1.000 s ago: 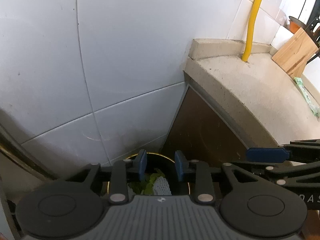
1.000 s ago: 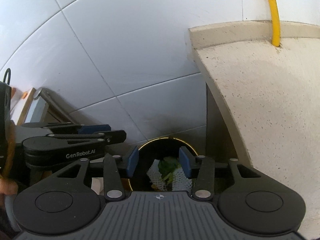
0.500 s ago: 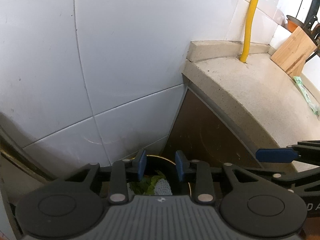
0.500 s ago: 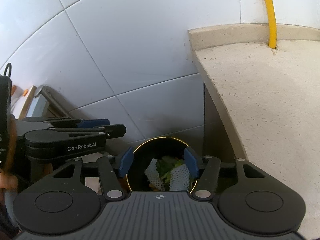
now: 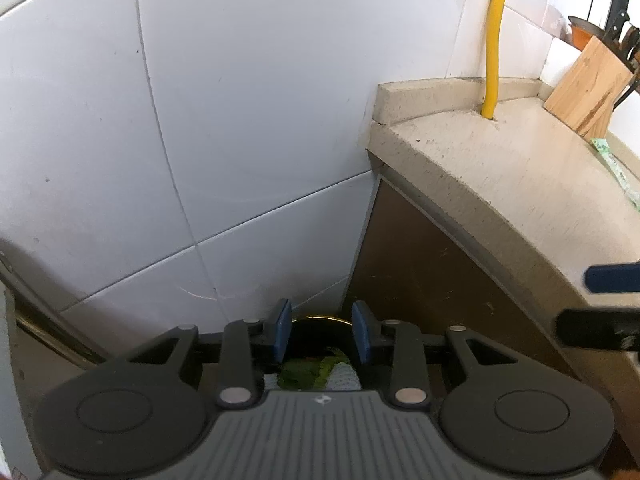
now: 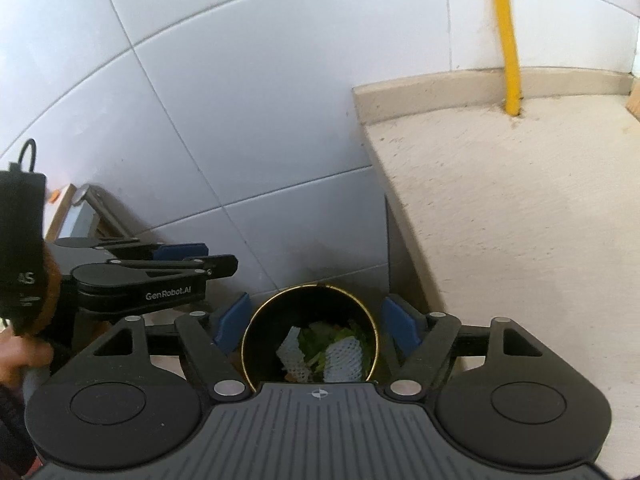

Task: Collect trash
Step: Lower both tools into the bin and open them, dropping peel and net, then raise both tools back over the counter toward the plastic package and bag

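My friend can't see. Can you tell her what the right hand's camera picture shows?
The right gripper hangs over a round black bin holding green leaves and white foam netting, its jaws opening with nothing between them. A stone counter sits right; the left gripper left.

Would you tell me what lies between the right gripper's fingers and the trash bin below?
Nothing: in the right wrist view the opening right gripper hangs over the trash bin with only air between.

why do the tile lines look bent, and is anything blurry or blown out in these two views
Left wrist view: the fisheye lens bows the grout lines of the tiled wall; the right gripper at the edge is smeared, and the corner above the knife block is blown out. Right wrist view: the same bowing on the wall, the yellow pipe is softly blurred, and the bin is dark inside.
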`<state>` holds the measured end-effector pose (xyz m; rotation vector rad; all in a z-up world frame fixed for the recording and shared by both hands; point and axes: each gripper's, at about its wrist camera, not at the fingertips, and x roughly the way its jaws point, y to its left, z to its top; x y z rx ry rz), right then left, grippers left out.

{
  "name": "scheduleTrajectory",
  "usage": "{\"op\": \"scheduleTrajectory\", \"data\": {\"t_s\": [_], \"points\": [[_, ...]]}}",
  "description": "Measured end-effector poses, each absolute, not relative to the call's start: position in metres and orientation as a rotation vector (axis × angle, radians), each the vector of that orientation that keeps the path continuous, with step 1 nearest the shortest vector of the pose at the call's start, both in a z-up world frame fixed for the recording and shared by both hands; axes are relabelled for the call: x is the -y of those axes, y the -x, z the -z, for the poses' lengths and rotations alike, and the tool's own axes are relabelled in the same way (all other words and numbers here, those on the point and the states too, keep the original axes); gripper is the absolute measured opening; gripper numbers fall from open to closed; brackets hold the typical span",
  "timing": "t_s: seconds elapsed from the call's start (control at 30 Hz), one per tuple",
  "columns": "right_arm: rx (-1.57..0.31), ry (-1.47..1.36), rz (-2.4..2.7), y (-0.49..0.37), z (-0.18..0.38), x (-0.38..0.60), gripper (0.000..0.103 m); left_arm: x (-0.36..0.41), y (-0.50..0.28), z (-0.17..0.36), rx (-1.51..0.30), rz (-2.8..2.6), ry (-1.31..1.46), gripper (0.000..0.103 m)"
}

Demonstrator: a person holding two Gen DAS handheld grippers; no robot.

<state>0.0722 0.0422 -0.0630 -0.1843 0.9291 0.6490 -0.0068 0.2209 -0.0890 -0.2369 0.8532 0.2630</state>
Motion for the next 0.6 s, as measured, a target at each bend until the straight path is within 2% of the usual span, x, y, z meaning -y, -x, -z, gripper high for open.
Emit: {"op": "scheduleTrajectory", "data": {"t_s": [0.27, 0.33, 0.6], "points": [[-0.877, 0.146, -0.644, -0.068, 0.038, -0.013, 0.082, -0.211, 0.013, 0.08, -0.817, -0.279, 0.217, 0.029], [-0.851, 0.133, -0.642, -0.066, 0.03, -0.004, 0.084, -0.205, 0.016, 0.072, -0.799, -0.279, 0.23, 0.035], [-0.792, 0.058, -0.502, -0.079, 0.01, 0.056, 0.085, -0.161, 0.005, 0.033, -0.712, -0.141, 0.195, 0.042]]}}
